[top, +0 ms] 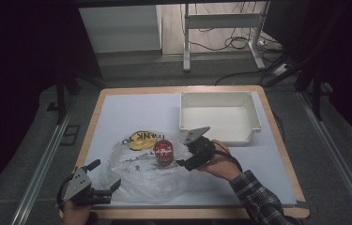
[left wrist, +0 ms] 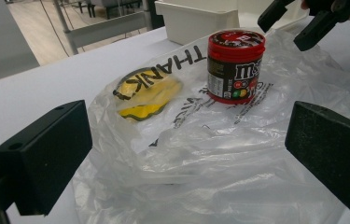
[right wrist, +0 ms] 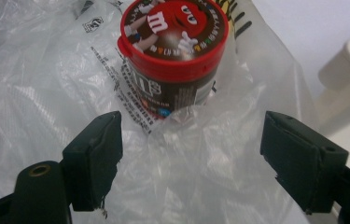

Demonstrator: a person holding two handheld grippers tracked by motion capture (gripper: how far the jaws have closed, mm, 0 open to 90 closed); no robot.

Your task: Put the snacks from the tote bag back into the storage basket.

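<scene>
White table [top: 131, 105], dark room around it. The candy tub [top: 164, 152] stands upright on the clear bag [top: 141, 176], red lid up, long axis vertical, just ahead of the right gripper [top: 186, 156], whose jaws gape empty. Left gripper [top: 104, 174] spread wide too, bag edge between its jaws, tub farther ahead.

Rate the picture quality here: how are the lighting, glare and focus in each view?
High view: dim and soft, dark surroundings, the table lit, the tray nearly washed out. Left gripper view: brighter, the can sharp, near jaws blurred, sheen on the bag. Right gripper view: the can lid crisp, glare on the bag's folds, jaws slightly soft.
</scene>
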